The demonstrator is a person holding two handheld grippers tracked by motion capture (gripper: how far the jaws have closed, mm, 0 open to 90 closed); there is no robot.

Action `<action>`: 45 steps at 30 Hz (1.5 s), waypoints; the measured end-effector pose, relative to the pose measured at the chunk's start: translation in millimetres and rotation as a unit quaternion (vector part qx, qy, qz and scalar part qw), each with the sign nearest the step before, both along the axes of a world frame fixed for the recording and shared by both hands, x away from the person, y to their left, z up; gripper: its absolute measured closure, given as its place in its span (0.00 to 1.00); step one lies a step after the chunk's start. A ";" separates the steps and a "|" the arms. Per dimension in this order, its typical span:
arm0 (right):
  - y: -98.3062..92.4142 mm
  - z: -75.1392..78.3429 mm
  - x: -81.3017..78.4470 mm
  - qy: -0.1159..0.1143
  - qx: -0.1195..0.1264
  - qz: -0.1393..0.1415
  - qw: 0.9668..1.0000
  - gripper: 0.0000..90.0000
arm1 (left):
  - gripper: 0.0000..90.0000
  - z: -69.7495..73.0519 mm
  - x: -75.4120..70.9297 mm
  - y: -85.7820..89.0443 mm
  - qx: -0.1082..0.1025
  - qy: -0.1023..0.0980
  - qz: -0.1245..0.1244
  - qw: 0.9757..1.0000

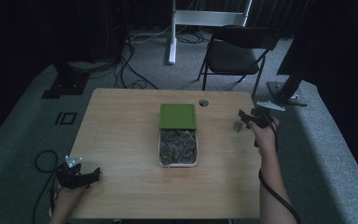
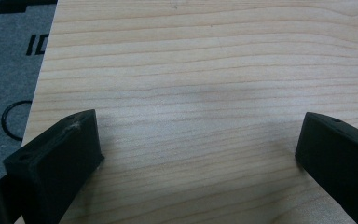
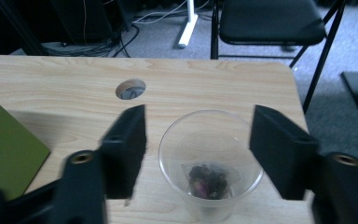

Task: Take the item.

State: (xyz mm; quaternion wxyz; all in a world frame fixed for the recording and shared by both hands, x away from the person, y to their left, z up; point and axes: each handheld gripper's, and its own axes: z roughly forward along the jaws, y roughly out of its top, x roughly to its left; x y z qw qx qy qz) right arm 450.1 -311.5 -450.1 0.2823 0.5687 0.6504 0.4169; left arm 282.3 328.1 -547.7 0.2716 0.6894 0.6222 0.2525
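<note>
Right tongs [image 3: 198, 140] straddle the cup [image 3: 210, 163] — jaws apart, likely for a grasp; left tongs [image 2: 198, 154] wait apart over bare table [image 2: 205, 70].

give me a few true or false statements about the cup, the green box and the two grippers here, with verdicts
1. The clear plastic cup holds a small bag of dark dried bits. True.
2. The right gripper is shut on the cup. False: its jaws stand open on either side of the cup, apart from it.
3. The green lid covers the box fully. False: it is slid back, and the box's dark packets show.
4. The left gripper is open over bare table. True.
5. A black chair stands on the table. False: it stands on the floor beyond the table.
</note>
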 end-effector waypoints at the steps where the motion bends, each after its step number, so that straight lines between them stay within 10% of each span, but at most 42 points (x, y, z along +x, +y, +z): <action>1: 0.1 0.2 -0.7 -0.002 -0.006 0.003 1.000 0.35 | 0.01 0.0 0.0 0.0 0.000 0.000 0.000 1.000; 6: 0.6 2.0 -5.0 -0.006 -0.005 0.006 1.000 0.20 | 0.01 0.0 0.0 0.0 0.000 0.000 0.000 1.000; 45: 6.8 -26.1 -74.0 -0.002 -0.010 0.048 0.999 0.16 | 0.01 0.0 0.0 0.0 0.000 0.000 0.000 1.000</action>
